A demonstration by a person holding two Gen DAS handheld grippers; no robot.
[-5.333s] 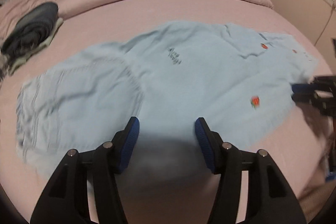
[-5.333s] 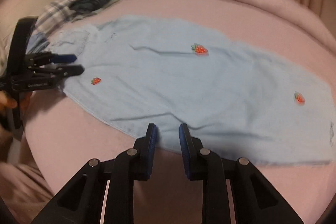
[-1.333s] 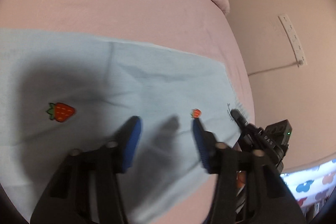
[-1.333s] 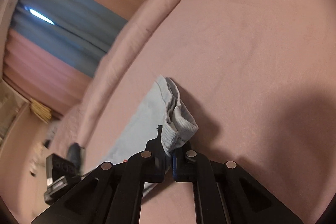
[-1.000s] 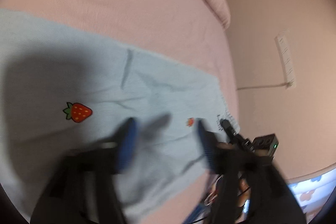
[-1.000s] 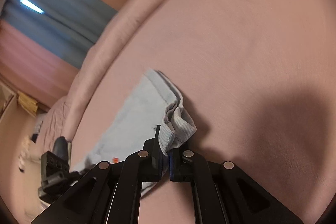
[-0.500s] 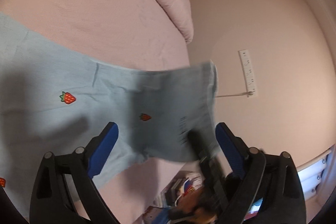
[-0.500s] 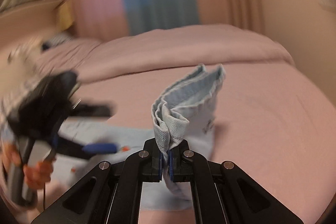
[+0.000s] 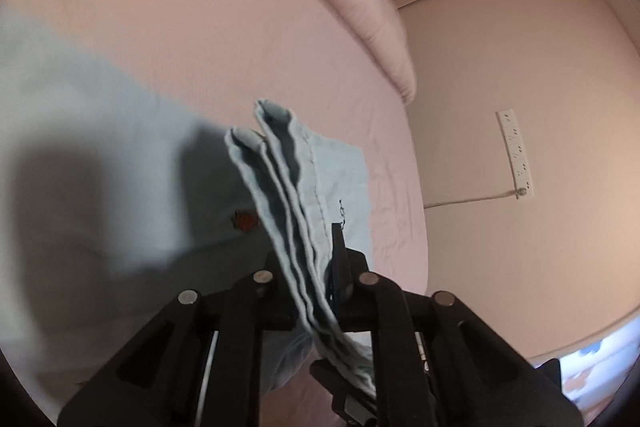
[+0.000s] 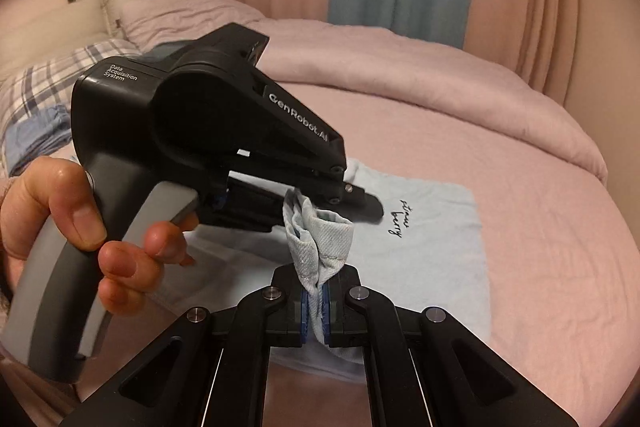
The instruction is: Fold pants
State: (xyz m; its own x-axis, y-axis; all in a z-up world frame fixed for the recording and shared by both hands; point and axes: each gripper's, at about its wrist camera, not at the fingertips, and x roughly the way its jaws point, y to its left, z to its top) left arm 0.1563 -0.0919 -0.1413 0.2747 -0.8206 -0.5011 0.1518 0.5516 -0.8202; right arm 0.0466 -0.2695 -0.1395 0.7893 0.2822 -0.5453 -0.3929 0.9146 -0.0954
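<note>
1. Right gripper (image 10: 316, 307) is closed tight on a bunched hem of the pants (image 10: 432, 227), its blue pads pinching several layers of pale blue cloth that stand up just above the fingertips.
2. Left gripper (image 9: 310, 291) is also clamped on that hem end; in its own view the stacked edges of cloth run up between its closed fingers. From the right wrist view its black body, held in the person's left hand (image 10: 80, 227), reaches across to the same bunch of cloth, so the two grips sit just beside each other.
3. Only the hem end is lifted. The rest of the pants lies flat on the pink bed (image 10: 540, 207), with black lettering (image 10: 400, 217) facing up and a small strawberry patch (image 9: 244, 221) showing in the left view.
4. Judging by this, the step in hand is the lengthwise fold: leg ends gathered and raised, ready to be carried toward the waist.
5. Next, both grips should probably travel together over the flat part, keeping the layers even, then lower and let go once the edges line up.
</note>
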